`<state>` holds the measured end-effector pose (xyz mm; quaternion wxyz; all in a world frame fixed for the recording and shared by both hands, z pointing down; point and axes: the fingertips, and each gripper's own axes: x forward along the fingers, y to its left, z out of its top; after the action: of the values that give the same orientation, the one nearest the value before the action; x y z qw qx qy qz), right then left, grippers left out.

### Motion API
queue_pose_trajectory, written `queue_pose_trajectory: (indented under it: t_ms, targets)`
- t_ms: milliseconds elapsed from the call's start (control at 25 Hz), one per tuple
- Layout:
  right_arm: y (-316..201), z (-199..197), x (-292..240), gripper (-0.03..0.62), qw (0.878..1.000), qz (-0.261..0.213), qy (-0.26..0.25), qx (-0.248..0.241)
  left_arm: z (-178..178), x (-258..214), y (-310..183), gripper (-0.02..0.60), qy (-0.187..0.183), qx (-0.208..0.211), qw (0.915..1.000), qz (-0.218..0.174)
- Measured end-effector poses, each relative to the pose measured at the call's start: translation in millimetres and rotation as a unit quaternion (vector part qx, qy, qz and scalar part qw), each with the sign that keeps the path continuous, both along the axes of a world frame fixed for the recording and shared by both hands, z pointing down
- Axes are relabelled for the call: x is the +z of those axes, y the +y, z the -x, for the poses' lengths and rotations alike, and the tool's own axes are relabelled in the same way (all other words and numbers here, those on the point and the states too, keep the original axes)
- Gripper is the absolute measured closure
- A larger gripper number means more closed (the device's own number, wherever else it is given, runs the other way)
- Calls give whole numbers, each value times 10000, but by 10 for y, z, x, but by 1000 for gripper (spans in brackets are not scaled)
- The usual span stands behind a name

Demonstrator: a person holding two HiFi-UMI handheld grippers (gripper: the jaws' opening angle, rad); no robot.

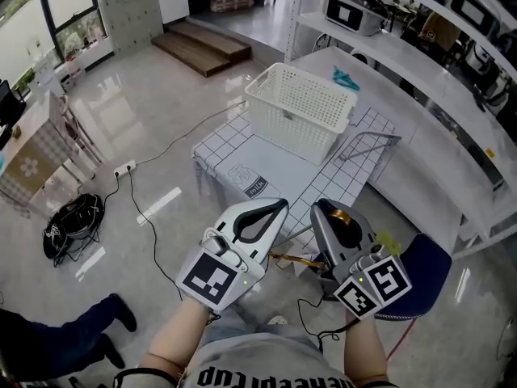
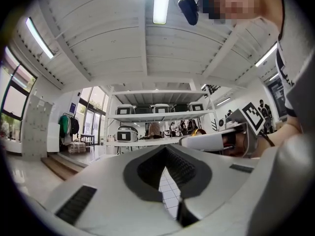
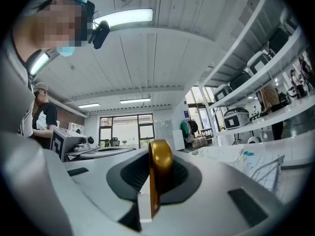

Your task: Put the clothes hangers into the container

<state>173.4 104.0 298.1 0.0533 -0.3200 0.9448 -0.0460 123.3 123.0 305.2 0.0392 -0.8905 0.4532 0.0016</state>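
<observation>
Head view looks steeply down on a long white shelf unit (image 1: 420, 79) along the right side and, beside it, a table (image 1: 234, 148) covered in a white checked cloth. A white slatted basket (image 1: 295, 107) stands upright on the far half of the table, its open top showing nothing inside. A grey wire hanger (image 1: 367, 145) lies flat on the cloth just to the right of the basket, outside it.

Both grippers are held level at the table's near end, side by side. The left gripper (image 1: 279, 206) has its tips together with nothing between them; only checked cloth shows through the gap behind the pads. The right gripper (image 1: 335, 210) is clamped on a gold hanger (image 3: 160, 166), whose rounded gold part stands upright between the pads, well short of the basket.
</observation>
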Motion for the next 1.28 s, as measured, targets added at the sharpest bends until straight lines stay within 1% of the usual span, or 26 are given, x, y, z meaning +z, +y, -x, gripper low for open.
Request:
queue_pose_trajectory:
  t_ms: [280,640,1000,1280]
  targets:
    - [-361,535,-43,540,9994,16,-25,336,537,-31,-377,568,0,372,9993,33]
    - [-676,1021,-56,540,9977,99,1,667,1025,-39,-748,568,49,704,9975,94]
    - [-845,1389,-54,540,9954,93,-64,955,1413,3,-971,568,-30,1008,9948,103]
    - [-893,1553,-88,540,9929,63,-103,1186,1617,8,-1037,568,-34,1217,9925,88]
